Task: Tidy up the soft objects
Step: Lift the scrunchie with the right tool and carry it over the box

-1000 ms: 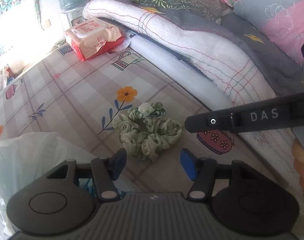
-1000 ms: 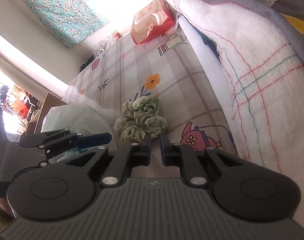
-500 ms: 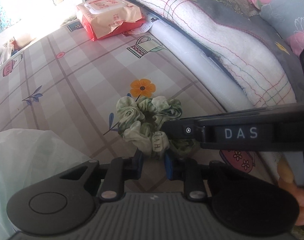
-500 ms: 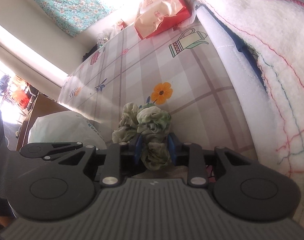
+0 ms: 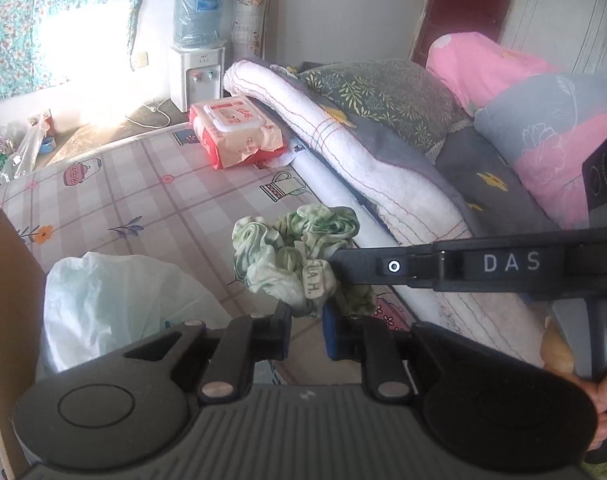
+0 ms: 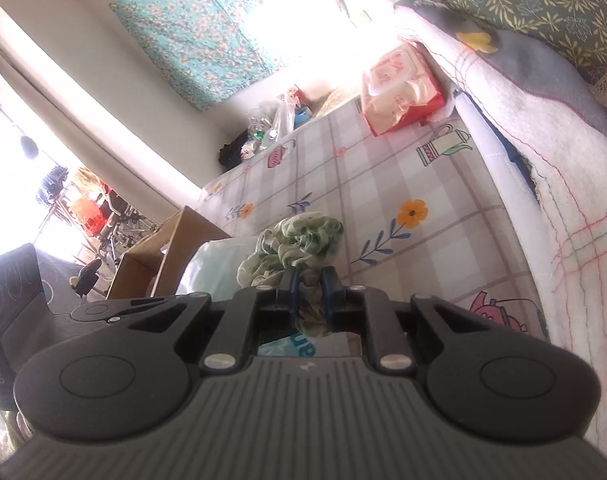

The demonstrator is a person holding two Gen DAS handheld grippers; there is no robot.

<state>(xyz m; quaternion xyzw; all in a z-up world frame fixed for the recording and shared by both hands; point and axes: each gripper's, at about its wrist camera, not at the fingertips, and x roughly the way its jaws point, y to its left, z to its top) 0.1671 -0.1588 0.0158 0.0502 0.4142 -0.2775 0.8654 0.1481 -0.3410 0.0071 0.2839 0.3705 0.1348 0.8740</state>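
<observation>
A green and white fabric scrunchie (image 5: pixel 291 248) hangs in the air above the checked bedsheet (image 5: pixel 151 208). My left gripper (image 5: pixel 307 315) is shut on its lower edge, with fabric pinched between the blue pads. My right gripper (image 5: pixel 337 258) reaches in from the right as a long black arm and grips the same scrunchie from the side. In the right wrist view the scrunchie (image 6: pixel 299 240) bunches above my right gripper (image 6: pixel 309 283), whose jaws are closing tighter with fabric squeezed between them.
A white plastic bag (image 5: pixel 115 300) lies below left of the scrunchie, beside a cardboard box (image 5: pixel 5 320). A pack of wet wipes (image 5: pixel 235 132) rests further up the bed. A rolled white blanket (image 5: pixel 343 152) and pillows (image 5: pixel 383 96) line the right side.
The left gripper closed on the scrunchie. Both grippers then rose together and lifted it off the bedsheet, so more of the room shows in both views.
</observation>
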